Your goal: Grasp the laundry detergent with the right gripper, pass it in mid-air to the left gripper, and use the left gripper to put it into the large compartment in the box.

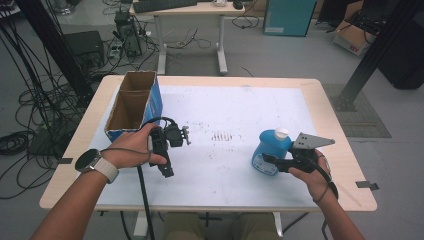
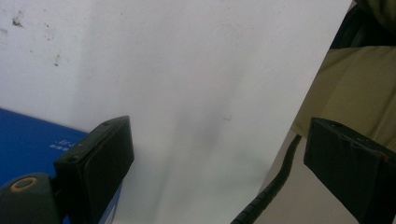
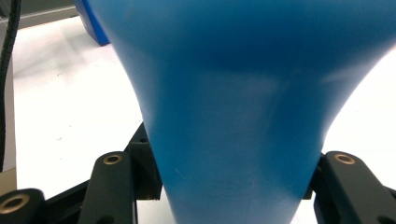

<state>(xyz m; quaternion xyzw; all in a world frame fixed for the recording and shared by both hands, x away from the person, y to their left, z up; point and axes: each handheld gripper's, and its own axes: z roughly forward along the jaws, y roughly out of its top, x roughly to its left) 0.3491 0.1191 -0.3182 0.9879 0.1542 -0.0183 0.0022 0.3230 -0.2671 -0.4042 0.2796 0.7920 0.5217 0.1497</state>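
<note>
The right tongs (image 1: 272, 161) clench a blue bottle (image 1: 271, 148) standing on the desk (image 1: 210, 95); the left tongs (image 1: 165, 162) hang released, empty. Likely next: lifting it toward the open cardboard box (image 1: 134, 102), keeping it upright.

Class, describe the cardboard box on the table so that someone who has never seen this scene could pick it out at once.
Start at the table with the white top. Near its far left corner, beyond the left hand-held gripper, stands a long open cardboard box. It is brown inside, blue outside and split into two empty compartments, unlike the rounded blue bottle with a white cap across the table.
</note>
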